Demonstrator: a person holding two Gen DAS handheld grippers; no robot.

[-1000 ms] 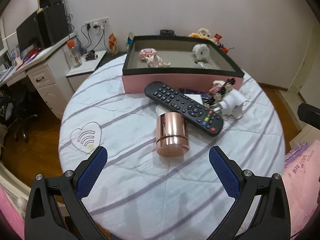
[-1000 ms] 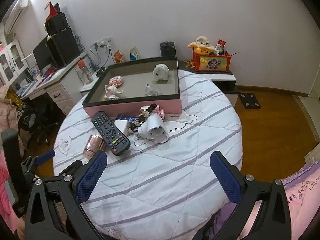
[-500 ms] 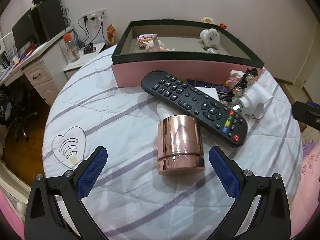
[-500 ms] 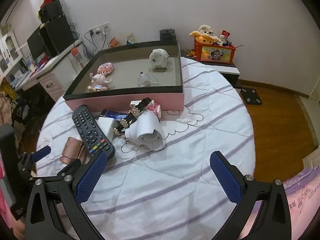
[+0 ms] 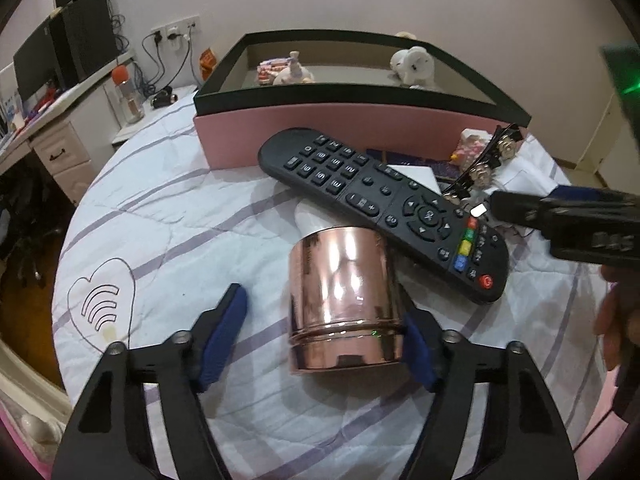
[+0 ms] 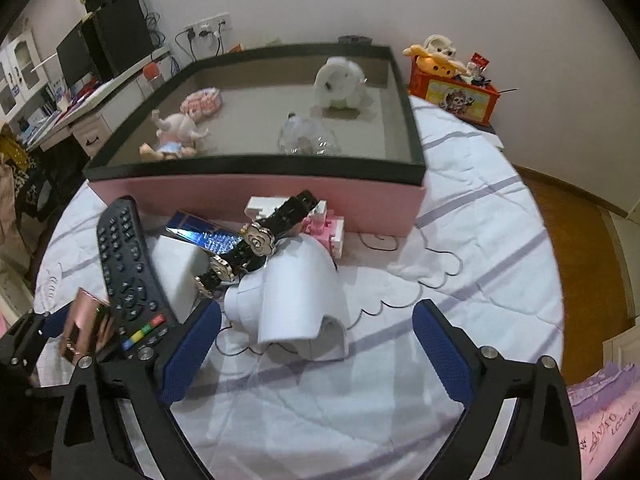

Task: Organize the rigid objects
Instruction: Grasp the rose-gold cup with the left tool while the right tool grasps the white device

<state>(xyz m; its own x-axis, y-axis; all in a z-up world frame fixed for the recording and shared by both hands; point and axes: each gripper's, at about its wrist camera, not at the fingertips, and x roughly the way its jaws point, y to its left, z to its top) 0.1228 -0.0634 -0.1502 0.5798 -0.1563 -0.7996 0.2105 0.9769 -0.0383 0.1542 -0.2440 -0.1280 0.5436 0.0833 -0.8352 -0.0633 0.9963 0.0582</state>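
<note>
Copper-coloured and shiny, the tin (image 5: pixel 344 300) lay on its side on the striped quilt (image 5: pixel 168 216), just in front of the black remote (image 5: pixel 384 208) and between the fingers of the left gripper (image 5: pixel 326 336), whose jaws had just been closing: the right pad met the tin, the left stood clear. The right gripper (image 6: pixel 316 354), jaws wide and just starting to close, held nothing, with the white plastic piece (image 6: pixel 292 300) between its fingers, before the pink box (image 6: pixel 256 196).
</note>
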